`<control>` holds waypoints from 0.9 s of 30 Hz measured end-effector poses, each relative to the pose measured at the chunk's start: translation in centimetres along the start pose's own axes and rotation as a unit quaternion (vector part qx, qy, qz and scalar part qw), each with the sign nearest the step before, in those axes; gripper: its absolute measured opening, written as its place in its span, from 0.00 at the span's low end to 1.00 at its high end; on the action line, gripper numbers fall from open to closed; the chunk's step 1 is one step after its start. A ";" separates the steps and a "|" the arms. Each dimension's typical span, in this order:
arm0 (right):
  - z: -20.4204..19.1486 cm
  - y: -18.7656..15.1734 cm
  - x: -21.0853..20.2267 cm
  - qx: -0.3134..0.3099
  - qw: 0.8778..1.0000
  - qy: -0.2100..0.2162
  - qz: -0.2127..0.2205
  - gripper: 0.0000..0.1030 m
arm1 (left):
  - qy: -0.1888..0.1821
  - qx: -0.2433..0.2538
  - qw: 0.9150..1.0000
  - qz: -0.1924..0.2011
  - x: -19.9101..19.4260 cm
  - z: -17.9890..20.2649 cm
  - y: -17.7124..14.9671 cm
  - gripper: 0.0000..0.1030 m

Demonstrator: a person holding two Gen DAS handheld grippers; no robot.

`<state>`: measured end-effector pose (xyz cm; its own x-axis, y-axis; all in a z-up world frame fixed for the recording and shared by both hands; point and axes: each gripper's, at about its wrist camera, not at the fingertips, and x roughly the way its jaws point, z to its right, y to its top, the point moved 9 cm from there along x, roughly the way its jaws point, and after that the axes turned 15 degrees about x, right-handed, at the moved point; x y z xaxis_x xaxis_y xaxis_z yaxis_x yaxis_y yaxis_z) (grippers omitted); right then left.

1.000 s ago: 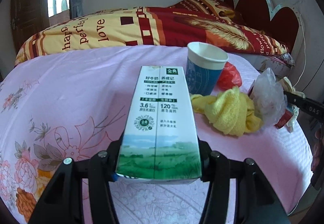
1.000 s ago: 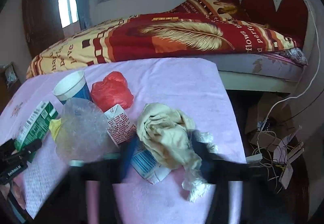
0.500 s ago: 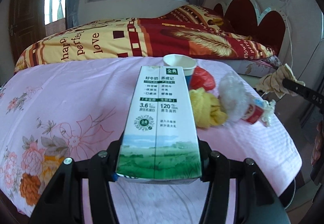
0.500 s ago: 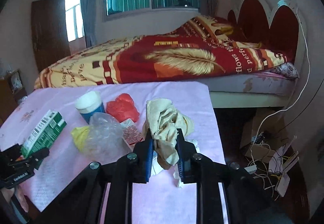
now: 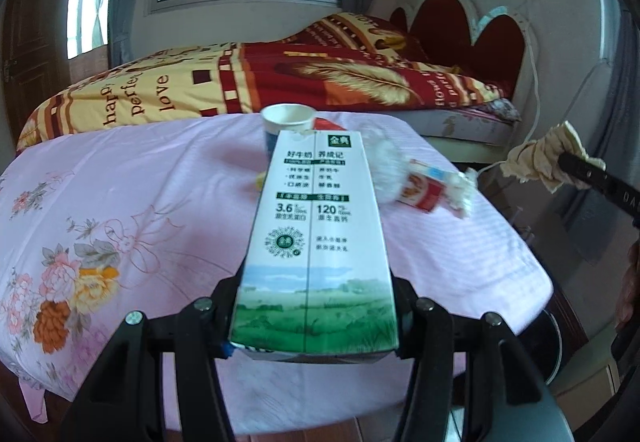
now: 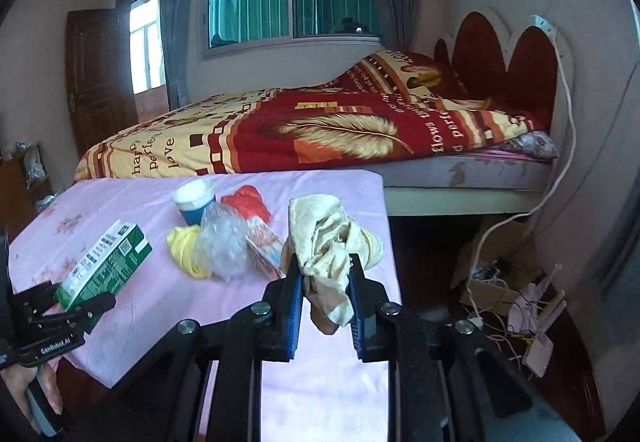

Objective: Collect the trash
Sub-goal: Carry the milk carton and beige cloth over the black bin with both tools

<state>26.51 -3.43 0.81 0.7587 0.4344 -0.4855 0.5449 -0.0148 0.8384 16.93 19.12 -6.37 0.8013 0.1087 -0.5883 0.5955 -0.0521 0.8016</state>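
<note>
My left gripper [image 5: 316, 306] is shut on a green and white milk carton [image 5: 316, 242], held above the pink table [image 5: 140, 202]; the carton also shows in the right wrist view [image 6: 104, 266]. My right gripper [image 6: 325, 282] is shut on a crumpled beige rag [image 6: 326, 242], lifted above the table's right side; the rag also shows in the left wrist view [image 5: 548, 158]. On the table lie a blue paper cup [image 6: 195, 202], a red plastic bag [image 6: 246, 204], a yellow cloth [image 6: 186, 250], a clear plastic bag [image 6: 224, 246] and a small red carton [image 5: 422, 188].
A bed [image 6: 320, 130] with a red and yellow quilt stands behind the table. Cardboard and tangled cables [image 6: 504, 282] lie on the floor to the right of the table. A white cable [image 6: 568, 114] hangs down the wall.
Both grippers have risen and pulled back from the table. My right gripper closed on the beige rag and lifted it off the pile. The milk carton stays held in my left gripper.
</note>
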 end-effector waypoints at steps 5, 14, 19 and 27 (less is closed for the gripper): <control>2.6 -1.9 -2.5 0.012 1.000 -0.017 -0.002 0.21 | -0.021 0.017 1.000 0.001 -0.8 3.0 -0.1 0.54; 7.1 -3.7 -5.8 0.040 0.998 -0.040 0.001 0.21 | -0.051 0.043 0.998 0.003 -1.6 8.0 0.0 0.54; 10.1 -4.1 -7.2 0.057 0.997 -0.059 0.005 0.21 | -0.073 0.064 0.995 0.005 -1.7 11.7 0.5 0.54; 14.1 -5.5 -8.6 0.085 0.993 -0.084 0.000 0.21 | -0.110 0.098 0.989 0.005 -1.5 17.0 1.0 0.54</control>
<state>22.02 -19.79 -3.10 0.7999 0.2779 -0.5319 0.5862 -0.1722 0.7917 17.32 2.00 -6.52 0.7876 -0.1108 -0.6061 0.5692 -0.2456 0.7846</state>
